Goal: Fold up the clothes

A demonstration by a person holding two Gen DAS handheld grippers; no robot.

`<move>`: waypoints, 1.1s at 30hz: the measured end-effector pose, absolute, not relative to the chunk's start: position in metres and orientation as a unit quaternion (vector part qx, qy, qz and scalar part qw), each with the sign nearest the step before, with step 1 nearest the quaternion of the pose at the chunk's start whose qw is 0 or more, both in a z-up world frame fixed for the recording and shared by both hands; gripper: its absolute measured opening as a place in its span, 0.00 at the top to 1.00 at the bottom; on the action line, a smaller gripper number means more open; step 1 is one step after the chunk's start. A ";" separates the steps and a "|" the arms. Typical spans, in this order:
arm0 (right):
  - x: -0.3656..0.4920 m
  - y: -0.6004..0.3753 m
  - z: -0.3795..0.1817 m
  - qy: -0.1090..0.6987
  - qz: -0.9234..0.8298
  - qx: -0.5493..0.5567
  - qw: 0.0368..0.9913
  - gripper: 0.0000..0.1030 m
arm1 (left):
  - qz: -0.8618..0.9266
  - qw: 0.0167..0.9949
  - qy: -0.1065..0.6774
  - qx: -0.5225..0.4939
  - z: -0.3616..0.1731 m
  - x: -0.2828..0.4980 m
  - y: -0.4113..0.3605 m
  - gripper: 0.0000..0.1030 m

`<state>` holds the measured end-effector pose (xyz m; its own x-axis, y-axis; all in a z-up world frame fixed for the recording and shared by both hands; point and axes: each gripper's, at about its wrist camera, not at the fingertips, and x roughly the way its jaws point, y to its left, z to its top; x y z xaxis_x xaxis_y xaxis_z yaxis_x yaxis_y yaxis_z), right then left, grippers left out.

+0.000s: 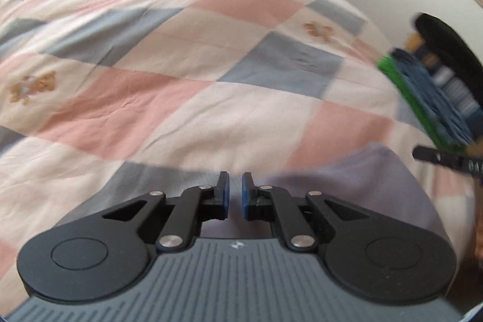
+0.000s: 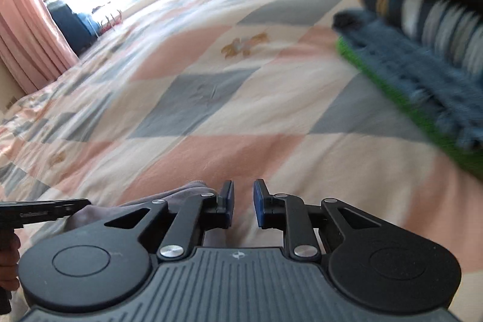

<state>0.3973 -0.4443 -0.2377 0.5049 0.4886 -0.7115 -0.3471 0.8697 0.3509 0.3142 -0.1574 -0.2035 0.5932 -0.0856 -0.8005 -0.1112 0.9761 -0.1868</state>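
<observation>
Hovering over the bed, the left hand-held gripper has its jaws drawn narrow with nothing between them; a lilac garment lies just beyond and to its right, its near part hidden under the gripper body. The right hand-held gripper shows a slightly wider empty gap, the same garment peeking out at its left. Farther right, a blurred stack of folded clothes is cut off by the frame edge.
</observation>
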 end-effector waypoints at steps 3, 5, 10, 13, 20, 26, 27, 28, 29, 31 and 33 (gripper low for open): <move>0.371 -0.457 -0.219 0.441 0.265 0.075 0.854 0.80 | -0.040 0.881 0.466 -0.068 -0.189 0.276 -0.191 0.94; 0.350 -0.455 -0.215 0.455 0.285 0.055 0.842 0.80 | -0.078 0.872 0.481 -0.056 -0.188 0.253 -0.215 0.93; 0.320 -0.442 -0.242 0.487 0.281 -0.014 0.827 0.73 | -0.106 0.858 0.502 -0.009 -0.215 0.223 -0.256 0.88; 0.319 -0.441 -0.244 0.490 0.256 -0.012 0.834 0.75 | -0.098 0.860 0.500 -0.011 -0.208 0.221 -0.257 0.88; 0.290 -0.437 -0.231 0.505 0.234 0.023 0.831 0.55 | -0.095 0.838 0.537 -0.010 -0.211 0.219 -0.253 0.87; 0.273 -0.427 -0.228 0.507 0.183 0.027 0.842 0.50 | -0.090 0.829 0.552 -0.009 -0.207 0.220 -0.243 0.79; 0.266 -0.426 -0.223 0.505 0.175 0.035 0.844 0.44 | -0.088 0.825 0.558 -0.004 -0.205 0.218 -0.239 0.78; 0.258 -0.425 -0.219 0.507 0.166 0.045 0.845 0.42 | -0.086 0.822 0.562 0.002 -0.202 0.215 -0.235 0.75; 0.249 -0.424 -0.215 0.508 0.158 0.054 0.845 0.40 | -0.086 0.819 0.567 0.007 -0.198 0.211 -0.229 0.72; 0.231 -0.421 -0.208 0.515 0.138 0.070 0.843 0.40 | -0.085 0.815 0.573 0.013 -0.188 0.201 -0.217 0.69; 0.211 -0.416 -0.202 0.529 0.114 0.079 0.837 0.40 | -0.083 0.813 0.576 0.020 -0.175 0.189 -0.207 0.68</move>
<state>0.2109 -0.4161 -0.2022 0.4142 0.2735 -0.8681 -0.1071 0.9618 0.2519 0.1893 -0.2072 -0.1752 0.3235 -0.1120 -0.9396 0.1589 0.9853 -0.0628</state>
